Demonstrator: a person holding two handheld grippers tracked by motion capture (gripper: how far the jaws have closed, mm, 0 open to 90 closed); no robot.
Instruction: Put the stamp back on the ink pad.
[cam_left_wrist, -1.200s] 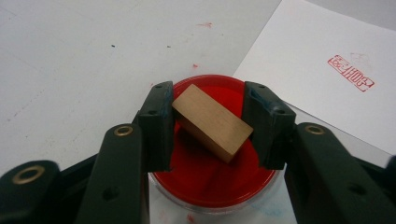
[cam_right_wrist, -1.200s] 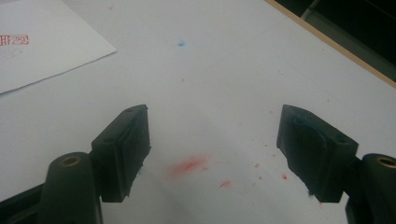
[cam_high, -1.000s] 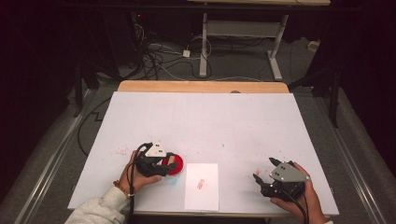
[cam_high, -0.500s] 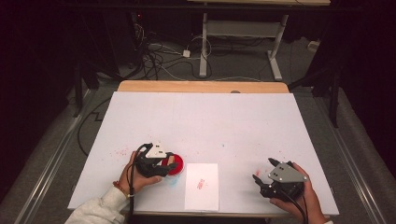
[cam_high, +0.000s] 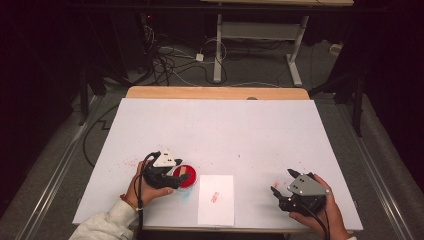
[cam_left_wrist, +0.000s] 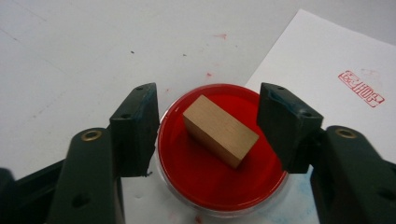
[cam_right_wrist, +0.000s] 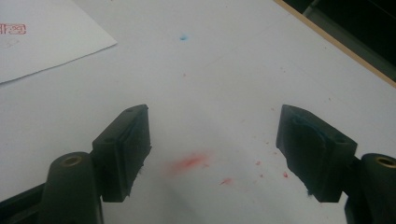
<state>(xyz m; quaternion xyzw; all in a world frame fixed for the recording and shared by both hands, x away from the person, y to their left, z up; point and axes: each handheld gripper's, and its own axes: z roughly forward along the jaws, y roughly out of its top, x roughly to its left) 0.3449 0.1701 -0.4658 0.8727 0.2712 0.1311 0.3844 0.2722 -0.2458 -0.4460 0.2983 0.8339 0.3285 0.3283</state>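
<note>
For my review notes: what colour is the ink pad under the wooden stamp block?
Bright red ink pad, clearest in the left gripper view.

A small wooden block (cam_left_wrist: 220, 129), a plain tan rectangle, lies on its long side in a round, shallow clear dish of red ink (cam_left_wrist: 205, 182). Seen in the left gripper view, the block points from ten o'clock to four o'clock, sitting toward twelve o'clock of the dish's centre. In the high view the dish (cam_high: 190, 177) rests on the counter (cam_high: 220, 130) near the front edge, at about seven o'clock.
</note>
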